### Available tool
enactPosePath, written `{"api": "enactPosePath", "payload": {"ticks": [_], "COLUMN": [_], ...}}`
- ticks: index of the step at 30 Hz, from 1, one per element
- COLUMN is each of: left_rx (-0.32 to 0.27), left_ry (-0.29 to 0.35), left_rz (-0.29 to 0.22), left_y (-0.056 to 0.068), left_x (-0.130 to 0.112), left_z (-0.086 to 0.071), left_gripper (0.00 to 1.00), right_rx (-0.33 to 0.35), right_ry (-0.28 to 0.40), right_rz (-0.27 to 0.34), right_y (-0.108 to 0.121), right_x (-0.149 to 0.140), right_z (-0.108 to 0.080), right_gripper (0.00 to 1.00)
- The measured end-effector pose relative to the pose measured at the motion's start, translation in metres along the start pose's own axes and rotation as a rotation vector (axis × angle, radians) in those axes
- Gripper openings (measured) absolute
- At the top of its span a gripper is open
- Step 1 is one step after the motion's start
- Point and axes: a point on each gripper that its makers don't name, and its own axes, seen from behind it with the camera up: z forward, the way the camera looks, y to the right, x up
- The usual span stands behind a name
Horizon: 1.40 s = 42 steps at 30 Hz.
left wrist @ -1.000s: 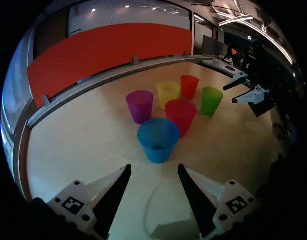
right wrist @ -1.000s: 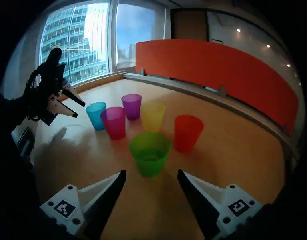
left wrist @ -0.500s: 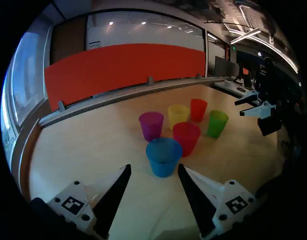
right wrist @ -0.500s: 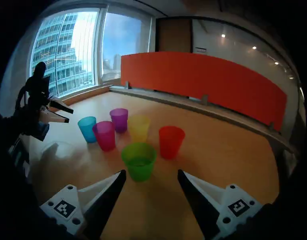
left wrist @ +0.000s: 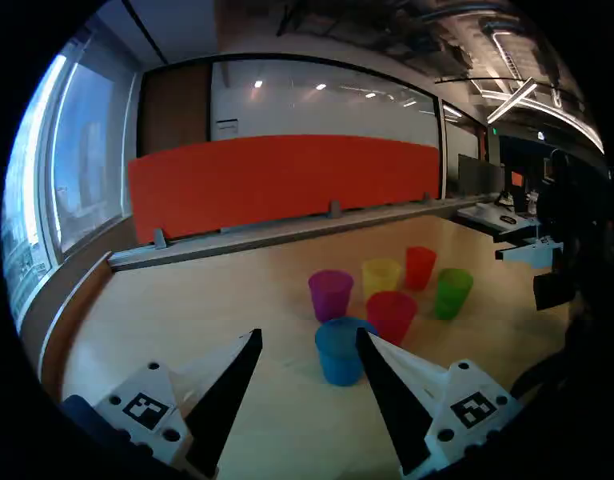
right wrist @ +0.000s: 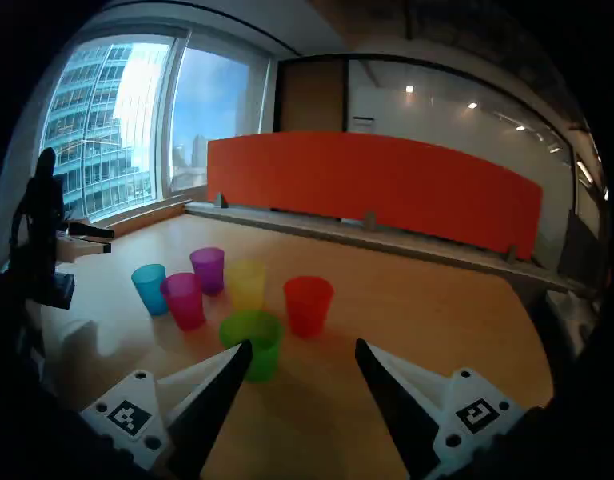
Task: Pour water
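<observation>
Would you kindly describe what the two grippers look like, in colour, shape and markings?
The left gripper and right gripper look alike. Each has two wedge-shaped fingers that taper to points, white on the outside and black on the inner faces. Each finger carries a square black-and-white marker near its base.

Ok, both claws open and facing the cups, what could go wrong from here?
1. The blue cup stands close beside the pink cup; the open left claw closing on it could tip that neighbour.
2. The green cup stands near the red cup, leaving the right claw little room.
</observation>
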Motion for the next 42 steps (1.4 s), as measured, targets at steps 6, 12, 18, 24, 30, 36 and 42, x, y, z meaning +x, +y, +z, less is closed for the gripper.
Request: {"api": "enactPosePath", "payload": {"ticks": [6,12,18,24,30,36,42], "left_rx": [0.083,0.158,0.219,0.282,0.299,0.326,0.345], "left_ry": [0.081,0.155,0.202,0.258,0.285,0.304,0.317], "left_rz": [-0.031,-0.069,-0.113,-0.129,-0.144,-0.116,-0.083], "left_y": [-0.011,-0.018,-0.024,-0.031,-0.032,-0.037,-0.039], "left_x": [0.016,0.030,0.032,0.041,0.044,0.048,0.047], "left_z": [-0.009,-0.017,-0.018,-0.022,-0.023,-0.025,-0.023], "left_gripper": [0.86,0.86,0.86,0.86,0.86,0.86,0.86], "right_rx": [-0.088,-0.169,-0.250,-0.331,-0.365,-0.378,-0.395], "right_ry": [0.064,0.133,0.191,0.246,0.291,0.287,0.284], "right_rz": [0.032,0.071,0.089,0.102,0.131,0.143,0.146], "right_y": [0.015,0.026,0.037,0.049,0.054,0.055,0.057], "right_x": [0.011,0.023,0.031,0.040,0.047,0.044,0.042], "right_z": [0.001,-0.001,-0.006,-0.014,-0.020,-0.021,-0.022], "right_gripper": [1.00,1.00,0.99,0.99,1.00,1.00,1.00]}}
